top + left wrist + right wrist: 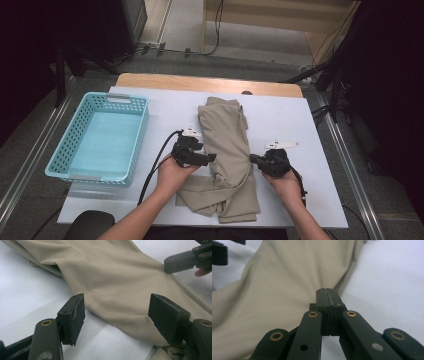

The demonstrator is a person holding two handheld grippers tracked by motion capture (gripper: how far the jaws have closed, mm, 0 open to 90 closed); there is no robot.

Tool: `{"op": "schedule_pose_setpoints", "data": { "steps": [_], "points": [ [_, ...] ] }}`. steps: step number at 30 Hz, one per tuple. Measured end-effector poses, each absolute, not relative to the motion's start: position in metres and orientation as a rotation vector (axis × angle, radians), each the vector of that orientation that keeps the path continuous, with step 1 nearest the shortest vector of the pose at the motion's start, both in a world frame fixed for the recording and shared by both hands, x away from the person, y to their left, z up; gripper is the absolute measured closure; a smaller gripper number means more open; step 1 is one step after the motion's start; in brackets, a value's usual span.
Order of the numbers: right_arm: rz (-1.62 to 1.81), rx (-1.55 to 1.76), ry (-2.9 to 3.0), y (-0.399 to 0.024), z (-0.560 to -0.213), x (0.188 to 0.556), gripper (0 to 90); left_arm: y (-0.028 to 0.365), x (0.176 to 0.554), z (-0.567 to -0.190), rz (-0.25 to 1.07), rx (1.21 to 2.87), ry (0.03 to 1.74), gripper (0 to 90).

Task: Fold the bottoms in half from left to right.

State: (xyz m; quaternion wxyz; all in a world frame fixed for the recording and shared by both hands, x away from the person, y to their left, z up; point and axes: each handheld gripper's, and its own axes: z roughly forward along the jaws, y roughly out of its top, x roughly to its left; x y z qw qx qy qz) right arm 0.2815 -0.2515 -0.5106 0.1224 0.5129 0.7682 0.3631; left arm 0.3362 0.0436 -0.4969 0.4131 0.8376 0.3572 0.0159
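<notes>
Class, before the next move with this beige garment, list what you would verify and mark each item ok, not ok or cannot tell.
1. Left gripper open, jaws astride the beige garment edge: ok.
2. Right gripper shut at the opposite edge: ok.
3. Fabric pinched in the right jaws: cannot tell.
4. Garment flat: not ok, its lower end is bunched.
5. Blue basket ready, nothing inside: ok.

teal basket (134, 131) on white table (295, 125)

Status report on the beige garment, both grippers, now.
Left gripper open at the beige garment's edge. Right gripper shut at its opposite edge; pinch unclear. Teal basket off left, nothing in the way.
</notes>
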Motion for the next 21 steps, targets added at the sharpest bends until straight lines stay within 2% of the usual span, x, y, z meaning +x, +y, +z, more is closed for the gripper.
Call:
{"op": "schedule_pose_setpoints", "data": {
  "steps": [9,10,11,12,14,17,18,20,21],
  "points": [
    [1.008,1.527,2.239,-0.261,-0.513,0.283,85.3,0.037,0.333,-0.505,0.017,2.14,0.899,29.5],
    [1.01,1.523,2.241,-0.261,-0.513,0.283,81.3,0.037,0.333,-0.505,0.017,2.14,0.899,29.5],
    [1.029,1.505,2.242,-0.261,-0.514,0.283,72.9,0.032,0.332,-0.508,0.02,2.151,0.889,29.5],
    [1.029,1.505,2.242,-0.261,-0.514,0.283,72.9,0.032,0.332,-0.508,0.02,2.151,0.889,29.6],
    [1.074,1.482,2.254,-0.26,-0.517,0.284,60.0,0.024,0.332,-0.514,0.012,2.159,0.889,30.2],
    [1.092,1.483,2.278,-0.257,-0.522,0.286,55.2,0.019,0.331,-0.517,0.028,2.147,0.872,34.2],
    [1.081,1.437,2.271,-0.252,-0.526,0.285,55.4,0.012,0.329,-0.518,0.046,2.141,0.869,39.2],
    [1.069,1.427,2.267,-0.249,-0.526,0.284,56.6,0.009,0.328,-0.519,0.053,2.141,0.863,46.2],
    [1.067,1.408,2.266,-0.242,-0.527,0.282,63.2,0.003,0.324,-0.52,0.06,2.141,0.851,52.6]
  ]
}}
